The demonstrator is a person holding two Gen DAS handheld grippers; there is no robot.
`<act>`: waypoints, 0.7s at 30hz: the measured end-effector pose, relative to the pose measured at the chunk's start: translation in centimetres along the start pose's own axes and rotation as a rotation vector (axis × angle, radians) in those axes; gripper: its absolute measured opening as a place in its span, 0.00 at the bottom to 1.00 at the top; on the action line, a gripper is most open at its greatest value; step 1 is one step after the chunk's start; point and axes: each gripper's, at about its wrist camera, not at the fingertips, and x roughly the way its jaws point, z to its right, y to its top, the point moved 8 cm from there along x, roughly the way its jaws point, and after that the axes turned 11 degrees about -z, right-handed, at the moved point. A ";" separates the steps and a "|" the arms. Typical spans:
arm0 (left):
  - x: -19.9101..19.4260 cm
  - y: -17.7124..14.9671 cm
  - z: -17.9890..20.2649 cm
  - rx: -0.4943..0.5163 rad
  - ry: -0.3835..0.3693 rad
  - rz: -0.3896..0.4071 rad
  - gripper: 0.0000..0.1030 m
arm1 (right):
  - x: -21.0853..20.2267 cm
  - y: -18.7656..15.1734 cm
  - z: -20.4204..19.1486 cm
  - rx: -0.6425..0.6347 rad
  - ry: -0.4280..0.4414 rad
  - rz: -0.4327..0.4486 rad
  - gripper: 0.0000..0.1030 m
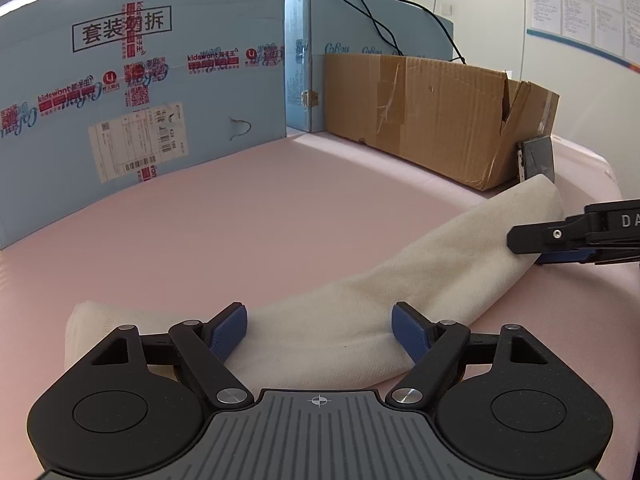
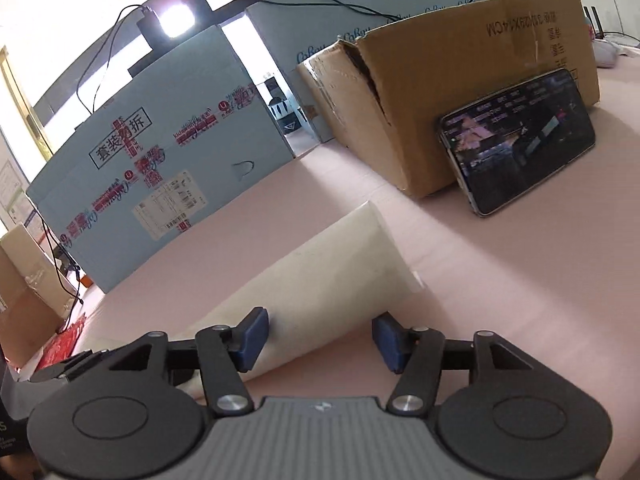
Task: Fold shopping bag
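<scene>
The cream cloth shopping bag (image 1: 400, 280) lies on the pink table (image 1: 240, 208), folded into a long strip that runs from near left to far right. My left gripper (image 1: 319, 332) is open over the strip's near end, and the cloth passes under and between its blue pads. My right gripper (image 1: 528, 248) comes in from the right edge at the strip's far end. In the right wrist view the bag (image 2: 320, 272) runs away between the open right gripper (image 2: 320, 342). Its left pad is at the cloth's edge and its right pad stands apart over bare table.
Large blue cartons (image 1: 140, 92) wall the back and left. A brown cardboard box (image 1: 432, 116) stands at the back right, with a lit phone (image 2: 520, 152) leaning on it. Cables hang over the cartons. Something red (image 2: 64, 344) lies at the table's left edge.
</scene>
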 end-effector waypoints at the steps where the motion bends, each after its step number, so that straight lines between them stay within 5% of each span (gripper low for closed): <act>1: 0.0 0.0 0.0 0.000 0.000 0.000 0.79 | -0.2 0.0 0.2 0.003 0.018 -0.031 0.62; 4: 0.0 0.0 0.0 0.001 0.000 0.000 0.79 | -0.1 -0.1 -0.1 0.054 0.188 -0.144 0.79; 6: 0.0 0.0 0.0 0.002 0.001 0.000 0.79 | 0.9 -0.2 -0.6 0.103 0.292 -0.186 0.80; 12: -0.1 0.0 -0.1 -0.001 -0.002 0.000 0.79 | 4.0 1.3 -3.4 0.184 0.420 -0.158 0.89; 17: -0.1 0.0 0.0 -0.003 -0.004 0.000 0.80 | 4.5 0.9 -5.4 0.098 0.305 -0.029 0.77; 19: -0.1 0.0 0.0 -0.004 -0.005 0.000 0.80 | 4.5 0.5 -6.1 -0.011 0.191 0.006 0.51; 21: -0.1 0.0 0.0 -0.004 -0.005 0.000 0.80 | 4.6 0.3 -6.5 -0.095 0.092 0.029 0.45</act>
